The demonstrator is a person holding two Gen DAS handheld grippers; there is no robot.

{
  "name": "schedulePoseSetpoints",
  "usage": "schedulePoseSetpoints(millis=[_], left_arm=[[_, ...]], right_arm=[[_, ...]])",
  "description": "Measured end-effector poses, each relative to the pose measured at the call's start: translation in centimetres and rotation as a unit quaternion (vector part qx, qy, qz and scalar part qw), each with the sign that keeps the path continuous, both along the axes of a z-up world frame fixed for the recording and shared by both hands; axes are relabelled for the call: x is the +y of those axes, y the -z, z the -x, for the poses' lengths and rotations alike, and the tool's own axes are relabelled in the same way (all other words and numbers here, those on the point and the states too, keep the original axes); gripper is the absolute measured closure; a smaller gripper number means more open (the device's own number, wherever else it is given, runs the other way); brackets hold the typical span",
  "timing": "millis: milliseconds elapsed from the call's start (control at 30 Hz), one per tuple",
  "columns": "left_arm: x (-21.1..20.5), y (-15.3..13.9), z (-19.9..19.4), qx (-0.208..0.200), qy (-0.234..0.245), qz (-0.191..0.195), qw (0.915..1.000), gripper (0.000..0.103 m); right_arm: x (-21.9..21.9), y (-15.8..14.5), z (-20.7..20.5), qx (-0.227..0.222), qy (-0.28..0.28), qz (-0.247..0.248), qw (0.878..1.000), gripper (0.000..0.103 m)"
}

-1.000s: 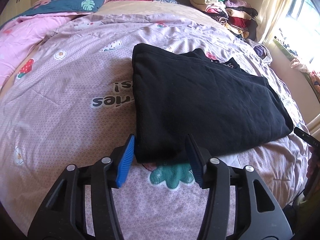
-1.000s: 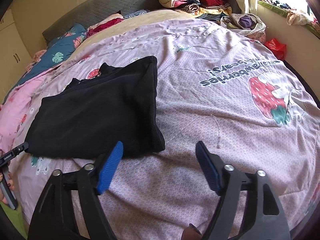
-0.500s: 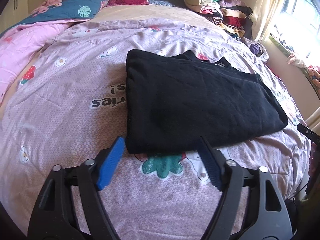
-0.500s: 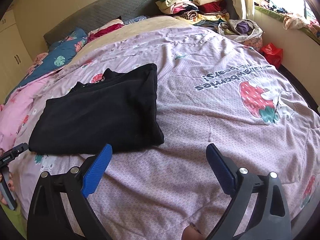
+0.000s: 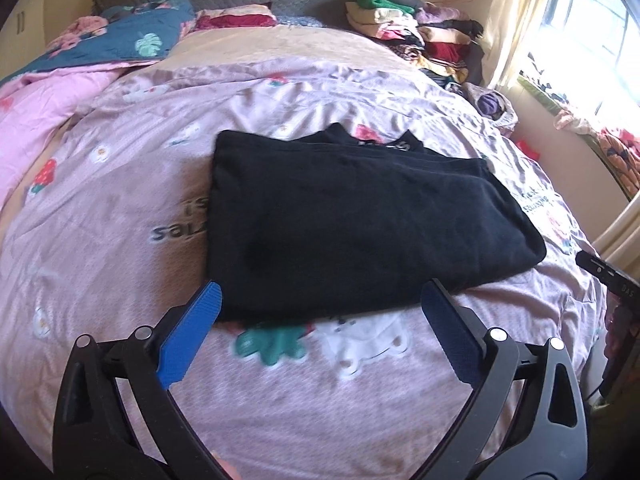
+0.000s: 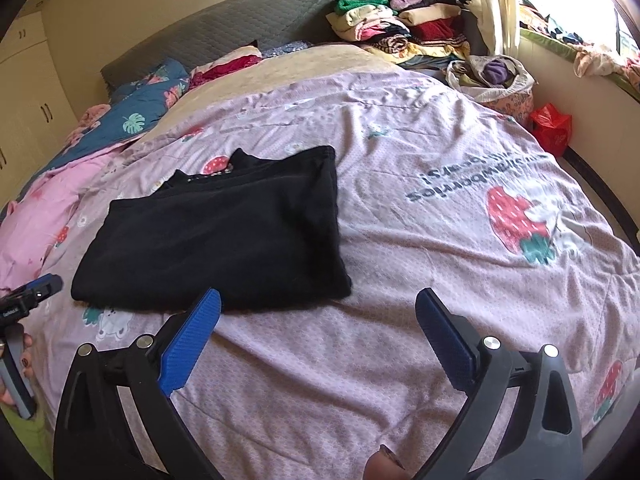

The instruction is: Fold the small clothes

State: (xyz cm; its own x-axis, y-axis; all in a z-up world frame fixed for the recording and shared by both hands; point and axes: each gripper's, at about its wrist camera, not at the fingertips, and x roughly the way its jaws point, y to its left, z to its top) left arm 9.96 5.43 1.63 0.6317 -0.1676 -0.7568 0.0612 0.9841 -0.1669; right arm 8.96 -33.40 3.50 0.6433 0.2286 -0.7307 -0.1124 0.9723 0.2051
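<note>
My left hand-held gripper [image 5: 320, 304] is spreading its jaws at the near edge of the black garment [image 5: 340, 216], gripping nothing. The garment lies folded flat on the bed [image 5: 120, 200], released, I judge, so the fold settles. My right hand-held gripper [image 6: 318, 308], off the garment's near right corner, is also opening and empty.

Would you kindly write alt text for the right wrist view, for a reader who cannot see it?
A folded black garment lies flat on a pink strawberry-print bedspread, just beyond the right hand-held gripper, whose blue-padded jaws are opening with nothing between them. Stacked folded clothes sit at the bed's far corner near a bright window, and the left hand-held gripper shows at the left edge.
</note>
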Motion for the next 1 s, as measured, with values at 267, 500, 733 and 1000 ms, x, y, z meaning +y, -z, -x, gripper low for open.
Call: schedulePoseSetpoints(millis=[267,500,733,1000], left_arm=[[-5.3,2.1,-3.6,0.015,0.048,-0.023,0.9985,0.009],[-5.2,5.2,-6.7,0.044,0.034,-0.029,0.9980,0.009],[-5.3,6.6,-7.1,0.038,0.038,-0.046,0.9975,0.009],[-5.6,6.9,-7.1,0.029,0.040,-0.049,0.9976,0.009]], right_arm=[[5.5,-2.0,-4.0,-0.015,-0.064,0.037,0.997,0.005],[11.7,-0.4,-8.7,0.010,-0.125,0.075,0.989,0.005],[15.2,4.1,-13.6,0.074,-0.110,0.105,0.985,0.007],[15.4,7.5,-18.5,0.095,-0.079,0.084,0.989,0.012]])
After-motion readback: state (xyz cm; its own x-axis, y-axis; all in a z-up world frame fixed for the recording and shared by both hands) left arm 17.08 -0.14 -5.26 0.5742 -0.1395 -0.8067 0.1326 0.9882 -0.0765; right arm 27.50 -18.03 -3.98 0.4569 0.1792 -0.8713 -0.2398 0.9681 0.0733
